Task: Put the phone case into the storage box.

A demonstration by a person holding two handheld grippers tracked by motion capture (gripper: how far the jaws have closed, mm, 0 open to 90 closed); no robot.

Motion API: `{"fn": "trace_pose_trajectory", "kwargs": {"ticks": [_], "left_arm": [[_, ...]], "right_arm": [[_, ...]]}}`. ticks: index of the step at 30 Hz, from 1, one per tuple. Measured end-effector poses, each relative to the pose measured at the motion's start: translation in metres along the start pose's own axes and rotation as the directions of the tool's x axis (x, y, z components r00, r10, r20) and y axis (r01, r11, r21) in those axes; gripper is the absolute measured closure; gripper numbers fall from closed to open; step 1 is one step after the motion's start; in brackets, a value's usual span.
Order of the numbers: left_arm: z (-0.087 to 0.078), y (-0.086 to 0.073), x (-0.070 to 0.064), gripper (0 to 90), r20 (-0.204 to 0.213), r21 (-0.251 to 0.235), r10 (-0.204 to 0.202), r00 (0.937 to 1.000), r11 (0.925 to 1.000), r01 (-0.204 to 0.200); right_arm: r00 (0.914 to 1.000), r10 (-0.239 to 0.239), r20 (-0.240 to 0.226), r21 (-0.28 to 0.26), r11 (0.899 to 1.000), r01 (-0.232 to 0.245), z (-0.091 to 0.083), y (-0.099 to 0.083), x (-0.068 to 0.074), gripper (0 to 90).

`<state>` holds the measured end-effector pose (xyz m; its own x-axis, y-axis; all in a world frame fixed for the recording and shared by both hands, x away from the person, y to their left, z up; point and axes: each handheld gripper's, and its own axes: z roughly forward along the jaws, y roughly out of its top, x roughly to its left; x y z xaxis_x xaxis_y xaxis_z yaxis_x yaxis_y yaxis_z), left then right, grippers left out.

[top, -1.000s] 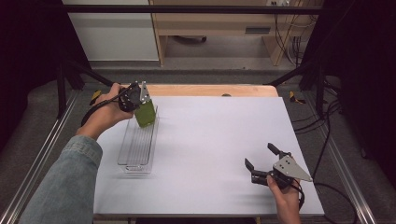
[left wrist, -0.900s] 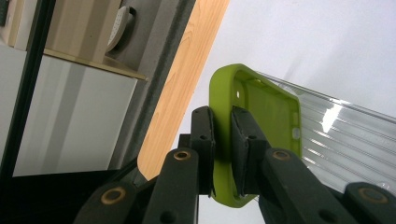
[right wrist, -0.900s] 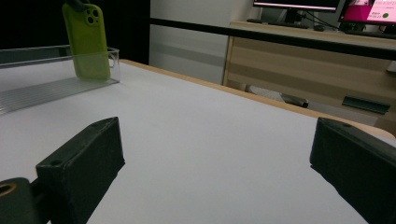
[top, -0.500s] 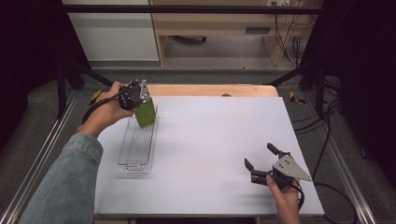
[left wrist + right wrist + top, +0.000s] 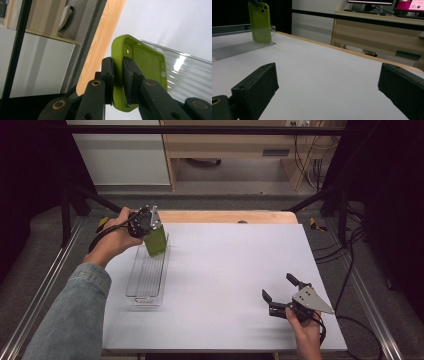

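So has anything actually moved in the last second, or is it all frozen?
Next to nothing has changed. The left gripper still pinches the green phone case upright at the far end of the clear tray, where it was a second ago. The right gripper still rests open, holding nothing, at the near right of the white table.

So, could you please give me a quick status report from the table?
Left tongs shut on green phone case, at clear tray's far end. Right tongs open, idle. Nothing in the way.
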<state>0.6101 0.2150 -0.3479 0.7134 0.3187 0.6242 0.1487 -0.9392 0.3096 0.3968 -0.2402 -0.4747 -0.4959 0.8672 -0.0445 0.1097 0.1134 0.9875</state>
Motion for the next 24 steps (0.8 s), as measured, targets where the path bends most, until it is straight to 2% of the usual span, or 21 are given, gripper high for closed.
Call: {"fn": "trace_pose_trajectory", "kwargs": {"ticks": [20,24], "left_arm": [[0.0051,-0.0025,0.0000,77.9,-0.036,-0.003,0.021,0.9991,0.9998,-0.021],[0.0054,-0.0023,0.0004,77.8,-0.041,0.004,0.036,0.9985,0.9993,-0.036]], "right_arm": [[1.0000,0.004,-0.003,0.003,1.000,-0.004,0.0007,-0.0001,0.0004,3.2],[1.0000,0.001,-0.003,0.005,1.000,-0.001,0.0011,-0.0003,0.0007,3.2]]}}
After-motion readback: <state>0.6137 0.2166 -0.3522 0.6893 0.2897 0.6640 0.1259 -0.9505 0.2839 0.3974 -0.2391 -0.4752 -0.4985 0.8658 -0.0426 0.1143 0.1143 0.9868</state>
